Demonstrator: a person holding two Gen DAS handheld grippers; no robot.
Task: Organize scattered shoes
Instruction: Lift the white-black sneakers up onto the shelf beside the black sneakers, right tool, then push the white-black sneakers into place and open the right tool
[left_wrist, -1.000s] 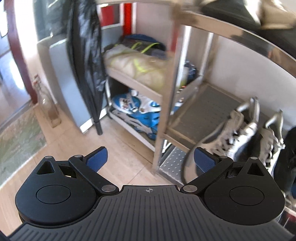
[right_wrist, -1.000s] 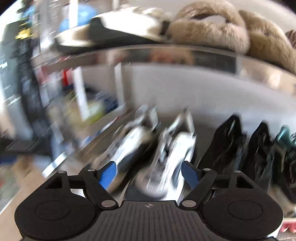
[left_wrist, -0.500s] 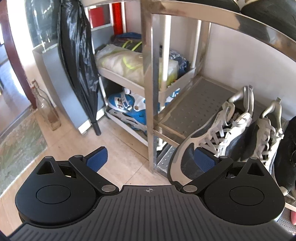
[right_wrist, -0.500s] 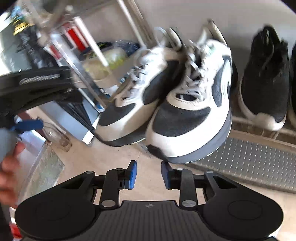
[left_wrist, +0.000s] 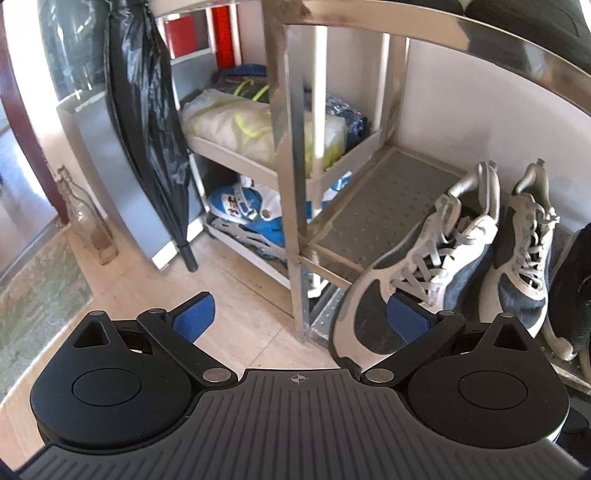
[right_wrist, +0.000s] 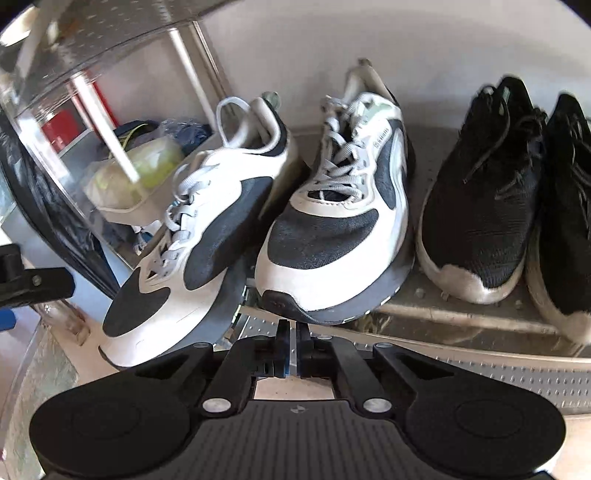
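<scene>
Since half a second ago my right gripper (right_wrist: 291, 350) has gone from a narrow gap to pads pressed together, nothing visibly between them, and the view has pulled slightly lower under the shelf. Left view barely shifted.

Right wrist view: two white-and-navy sneakers sit centre frame on the metal shelf (right_wrist: 461, 317). The left sneaker (right_wrist: 199, 236) is skewed, toe hanging off the shelf edge toward lower left; the right sneaker (right_wrist: 340, 229) points straight out, toe just over my clenched tips. Whether the two touch at the heel I can't tell. A black shoe (right_wrist: 480, 206) sits to the right, and a second black shoe (right_wrist: 565, 206) is cut off at the right edge. Upper left is blurred glare off the rack.

Left wrist view: my left gripper (left_wrist: 301, 314) is spread wide, empty. Its right pad overlaps the skewed sneaker (left_wrist: 417, 273) in frame; contact unclear. The other sneaker (left_wrist: 528, 258) is behind it, right of frame. Blue skates (left_wrist: 247, 218) sit low in the neighbouring rack, partly hidden by the post. Black bag (left_wrist: 147, 122) hangs upper left; glass bottle (left_wrist: 88, 225) at left.
</scene>
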